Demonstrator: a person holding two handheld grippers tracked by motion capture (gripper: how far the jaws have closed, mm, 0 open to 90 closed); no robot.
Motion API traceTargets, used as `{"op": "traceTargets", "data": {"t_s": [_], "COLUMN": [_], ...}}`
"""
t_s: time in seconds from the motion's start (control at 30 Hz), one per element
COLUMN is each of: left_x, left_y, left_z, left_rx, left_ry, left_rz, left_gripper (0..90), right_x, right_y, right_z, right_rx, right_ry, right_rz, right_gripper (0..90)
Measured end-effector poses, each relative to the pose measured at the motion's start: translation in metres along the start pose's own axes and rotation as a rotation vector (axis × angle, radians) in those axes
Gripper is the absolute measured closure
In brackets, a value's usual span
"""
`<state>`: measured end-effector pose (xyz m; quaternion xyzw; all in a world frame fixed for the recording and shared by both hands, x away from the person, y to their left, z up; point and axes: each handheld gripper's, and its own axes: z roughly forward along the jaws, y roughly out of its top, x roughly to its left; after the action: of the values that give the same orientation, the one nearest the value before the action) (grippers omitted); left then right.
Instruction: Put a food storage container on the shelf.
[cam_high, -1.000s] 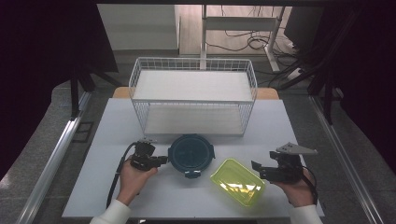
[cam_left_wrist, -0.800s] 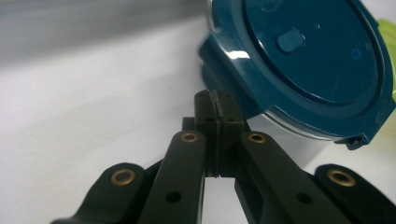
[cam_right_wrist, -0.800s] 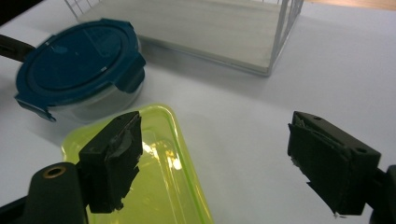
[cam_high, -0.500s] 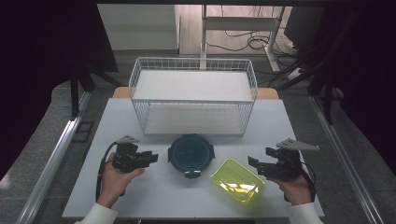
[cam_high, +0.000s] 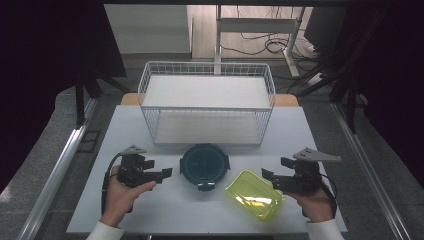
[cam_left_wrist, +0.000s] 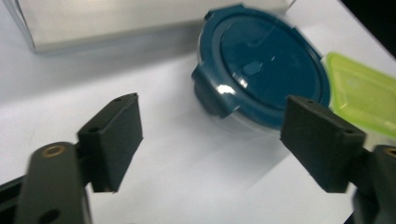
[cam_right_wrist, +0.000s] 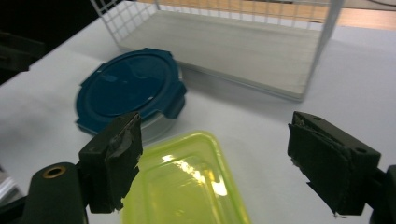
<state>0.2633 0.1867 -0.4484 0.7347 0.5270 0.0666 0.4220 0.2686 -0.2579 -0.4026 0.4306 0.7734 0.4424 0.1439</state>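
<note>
The left claw (cam_high: 162, 174), jaws just opened wide and holding nothing, points at the round blue container (cam_high: 204, 164) mid-worktop (cam_high: 165, 210). Probably best to straddle a lid tab squarely. The right claw (cam_high: 272, 172) gapes empty over the green box (cam_high: 254, 195).

Dark teal round container (cam_high: 204, 165), translucent yellow-green rectangular container (cam_high: 254, 194), white wire basket (cam_high: 207, 102), white table (cam_high: 190, 205).

A white surface (cam_high: 150, 215) stands on a grey floor (cam_high: 55, 150). Behind the surface stand a pale wall panel (cam_high: 150, 30) and white desk legs (cam_high: 260, 25), with cables (cam_high: 280, 45) beside them. Both sides beyond are dark, perhaps curtained.
</note>
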Motion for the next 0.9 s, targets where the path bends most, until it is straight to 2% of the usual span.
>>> {"op": "traceTargets", "data": {"t_s": [0.03,0.13,0.17,0.27,0.4,0.43,0.53,0.63,0.7,0.77,0.87,0.9], "left_x": [0.000,0.004,0.004,0.006,0.003,0.003,0.000,-0.004,-0.004,-0.004,0.000,0.000], "left_y": [0.001,0.004,0.004,0.011,0.014,0.014,0.019,0.021,0.022,0.022,0.025,0.025], "left_z": [-0.002,-0.001,-0.001,0.002,0.006,0.006,0.005,0.002,0.003,0.008,0.015,0.015], "left_rx": [-0.008,-0.010,-0.010,-0.009,-0.002,-0.002,-0.022,-0.043,-0.036,-0.021,0.008,0.008], "left_ry": [-0.022,-0.052,-0.052,-0.097,-0.129,-0.129,-0.135,-0.123,-0.123,-0.141,-0.150,-0.150], "left_rz": [-0.008,-0.031,-0.031,-0.039,-0.048,-0.048,-0.054,-0.047,-0.044,-0.065,-0.070,-0.070], "left_gripper": [17.7,16.2,15.8,15.3,14.4,14.1,13.7,14.8,14.8,14.8,14.6,14.2], "right_x": [0.001,0.001,0.001,0.005,0.008,0.008,0.008,0.008,0.007,0.008,0.009,0.009], "right_y": [0.000,-0.001,-0.001,0.002,0.012,0.012,0.019,0.024,0.029,0.035,0.041,0.041], "right_z": [0.002,0.007,0.007,0.013,0.017,0.017,0.023,0.031,0.039,0.049,0.065,0.065], "right_rx": [0.010,0.024,0.024,0.051,0.053,0.053,0.051,0.070,0.088,0.115,0.151,0.151], "right_ry": [0.011,0.030,0.030,0.056,0.111,0.111,0.153,0.172,0.193,0.208,0.218,0.218], "right_rz": [0.000,0.009,0.009,0.009,0.058,0.058,0.106,0.110,0.109,0.108,0.107,0.107], "right_gripper": [17.4,17.1,17.1,15.9,14.5,14.5,13.5,12.6,12.4,12.2,11.8,11.8]}}
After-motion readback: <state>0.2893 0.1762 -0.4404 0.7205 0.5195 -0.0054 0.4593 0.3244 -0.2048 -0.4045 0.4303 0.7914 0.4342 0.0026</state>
